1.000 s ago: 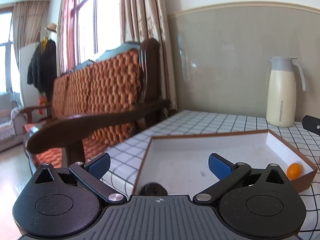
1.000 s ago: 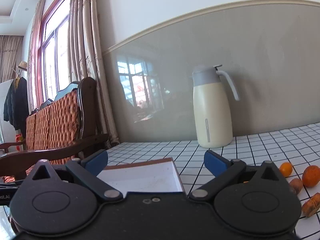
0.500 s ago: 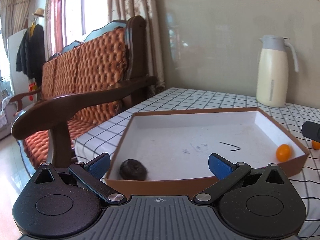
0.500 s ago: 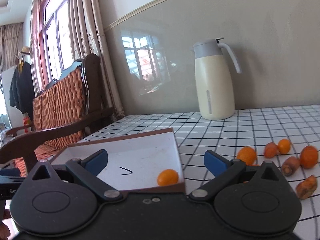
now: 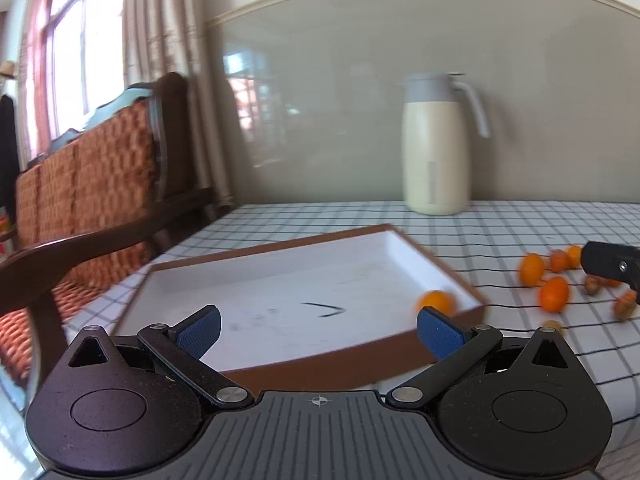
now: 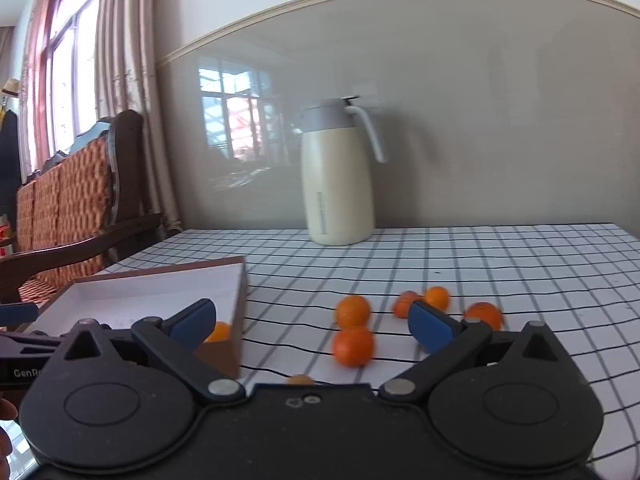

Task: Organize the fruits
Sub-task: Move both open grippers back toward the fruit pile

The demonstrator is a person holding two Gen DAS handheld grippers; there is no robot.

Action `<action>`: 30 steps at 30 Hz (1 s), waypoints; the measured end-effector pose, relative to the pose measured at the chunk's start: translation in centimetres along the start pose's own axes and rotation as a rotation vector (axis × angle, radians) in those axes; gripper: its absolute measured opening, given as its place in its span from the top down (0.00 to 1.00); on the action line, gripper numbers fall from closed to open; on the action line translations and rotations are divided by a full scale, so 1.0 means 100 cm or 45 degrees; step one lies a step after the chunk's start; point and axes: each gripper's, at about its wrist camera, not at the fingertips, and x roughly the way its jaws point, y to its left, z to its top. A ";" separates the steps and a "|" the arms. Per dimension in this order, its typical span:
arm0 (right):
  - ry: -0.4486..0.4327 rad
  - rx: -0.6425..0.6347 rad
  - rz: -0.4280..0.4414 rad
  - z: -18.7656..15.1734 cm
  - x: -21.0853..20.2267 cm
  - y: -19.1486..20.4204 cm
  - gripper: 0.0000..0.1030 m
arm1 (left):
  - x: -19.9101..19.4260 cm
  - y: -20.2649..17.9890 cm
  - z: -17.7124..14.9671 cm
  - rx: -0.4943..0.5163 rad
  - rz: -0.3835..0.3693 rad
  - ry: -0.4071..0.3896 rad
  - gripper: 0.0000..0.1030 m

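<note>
A shallow brown box [image 5: 312,354] with a white inside lies on the checked tablecloth, with one small orange fruit [image 5: 435,302] in its right corner. My left gripper [image 5: 318,326] hangs open over the box's near side, holding nothing. Several small orange fruits [image 6: 353,346] lie loose on the cloth right of the box [image 6: 238,320]. My right gripper [image 6: 312,322] is open above those fruits, nothing between its fingers. The boxed fruit [image 6: 219,332] shows behind its left finger. The right gripper's tip [image 5: 612,266] enters the left wrist view at the right edge.
A cream thermos jug [image 6: 338,180] with a grey lid stands at the back by the wall. A wooden sofa [image 5: 92,184] with orange cushions stands off the table's left side. More loose fruits [image 5: 554,294] and brownish pieces [image 5: 624,307] lie right of the box.
Both views have swung to the right. The loose fruits now show in both views. The dark fruit seen in the box's near left corner is out of view.
</note>
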 end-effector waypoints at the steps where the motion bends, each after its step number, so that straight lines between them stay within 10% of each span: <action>1: 0.005 0.003 -0.019 0.000 -0.001 -0.004 0.06 | -0.001 -0.006 0.000 0.006 -0.019 -0.002 0.00; 30: 0.156 0.073 -0.261 -0.021 -0.034 -0.074 0.28 | -0.008 -0.120 -0.003 0.088 -0.346 0.077 0.00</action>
